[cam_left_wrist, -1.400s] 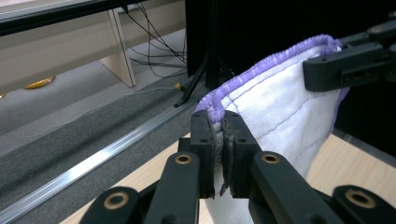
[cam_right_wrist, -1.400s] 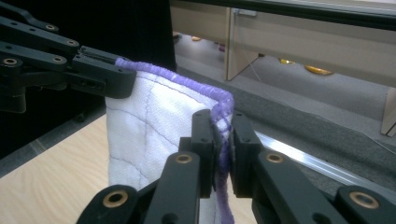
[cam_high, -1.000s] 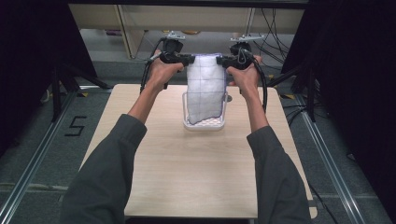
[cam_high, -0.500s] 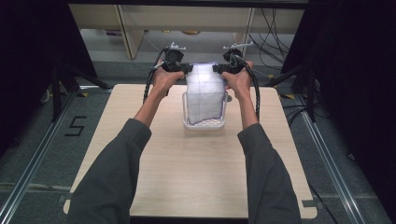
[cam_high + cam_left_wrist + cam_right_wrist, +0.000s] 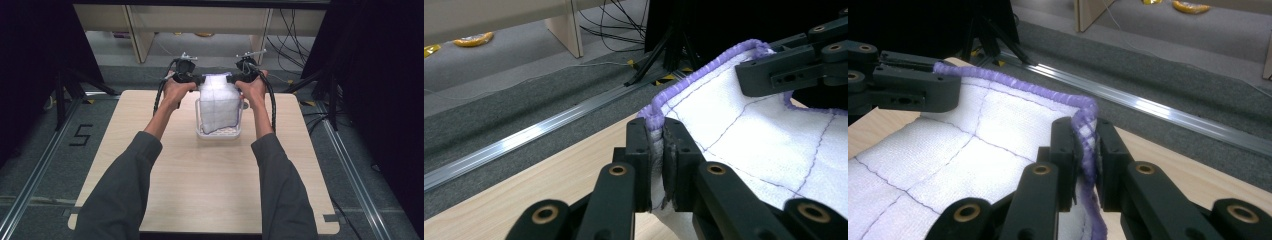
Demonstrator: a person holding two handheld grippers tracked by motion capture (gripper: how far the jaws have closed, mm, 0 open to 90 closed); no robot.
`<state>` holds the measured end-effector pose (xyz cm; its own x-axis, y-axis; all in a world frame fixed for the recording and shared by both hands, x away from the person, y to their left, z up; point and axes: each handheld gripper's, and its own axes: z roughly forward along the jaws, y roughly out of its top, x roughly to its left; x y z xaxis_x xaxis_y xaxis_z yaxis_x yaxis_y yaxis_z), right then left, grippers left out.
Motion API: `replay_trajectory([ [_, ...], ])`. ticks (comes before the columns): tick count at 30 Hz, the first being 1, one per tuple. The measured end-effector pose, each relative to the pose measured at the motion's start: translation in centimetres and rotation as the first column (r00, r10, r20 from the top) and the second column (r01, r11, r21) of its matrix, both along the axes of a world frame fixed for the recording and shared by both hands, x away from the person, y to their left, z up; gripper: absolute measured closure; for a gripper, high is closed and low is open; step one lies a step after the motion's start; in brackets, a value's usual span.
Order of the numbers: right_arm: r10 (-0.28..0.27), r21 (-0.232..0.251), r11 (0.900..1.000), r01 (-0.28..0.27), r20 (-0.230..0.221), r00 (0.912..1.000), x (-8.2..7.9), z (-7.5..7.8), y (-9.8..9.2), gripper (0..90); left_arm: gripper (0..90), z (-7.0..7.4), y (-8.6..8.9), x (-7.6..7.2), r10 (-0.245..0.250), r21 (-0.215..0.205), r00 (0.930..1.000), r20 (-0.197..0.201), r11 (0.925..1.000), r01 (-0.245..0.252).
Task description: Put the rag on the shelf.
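Both tongs clamp the cloth [image 5: 219, 102] by its top corners, left gripper [image 5: 657, 150] and right gripper [image 5: 1083, 150] level, cloth hanging straight down into the basket [image 5: 218, 133] directly beneath.

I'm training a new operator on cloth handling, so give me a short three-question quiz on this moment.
1. True or false: the left gripper and the right gripper each pinch a top corner of the white cloth.
2. What colour is the cloth's edge stitching? A) green B) purple C) red
3. What stands on the table under the hanging cloth?

Key: 1 true. 2 B. 3 A clear plastic container; the cloth's lower end hangs into it.
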<state>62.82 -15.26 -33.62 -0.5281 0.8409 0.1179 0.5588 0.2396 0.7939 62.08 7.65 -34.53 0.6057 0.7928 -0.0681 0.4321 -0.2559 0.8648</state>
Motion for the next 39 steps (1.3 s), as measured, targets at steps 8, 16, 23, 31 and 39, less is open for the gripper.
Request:
replay_trajectory([
  [8,-0.018,-0.029,0.999,0.017,-0.018,0.9997,0.1,-0.9,-0.4,75.9,77.7,-0.6,0.2,0.0,-0.012,0.007,0.9996,-0.025,0.9999,0.012],
  [16,-0.053,-0.021,0.998,0.052,-0.017,0.9985,-0.1,-0.5,-1.1,65.9,67.2,-0.8,1.1,-0.2,-0.002,0.012,0.9987,-0.051,0.9999,0.003],
  [23,-0.071,0.001,0.998,0.071,-0.020,0.9973,-0.7,0.3,-2.0,59.9,63.5,-0.3,1.8,-1.0,-0.008,0.002,0.9988,-0.049,1.0000,0.008],
  [31,-0.071,0.005,0.997,0.071,-0.009,0.9974,-1.7,0.6,-2.6,58.7,57.3,-0.3,3.2,-2.0,0.003,-0.009,0.9985,-0.054,1.0000,-0.003],
  [39,-0.057,0.011,0.998,0.057,0.011,0.9983,-2.8,1.3,-3.5,55.3,45.6,-0.1,4.8,-3.3,0.006,-0.023,0.9982,-0.060,0.9997,-0.007],
])
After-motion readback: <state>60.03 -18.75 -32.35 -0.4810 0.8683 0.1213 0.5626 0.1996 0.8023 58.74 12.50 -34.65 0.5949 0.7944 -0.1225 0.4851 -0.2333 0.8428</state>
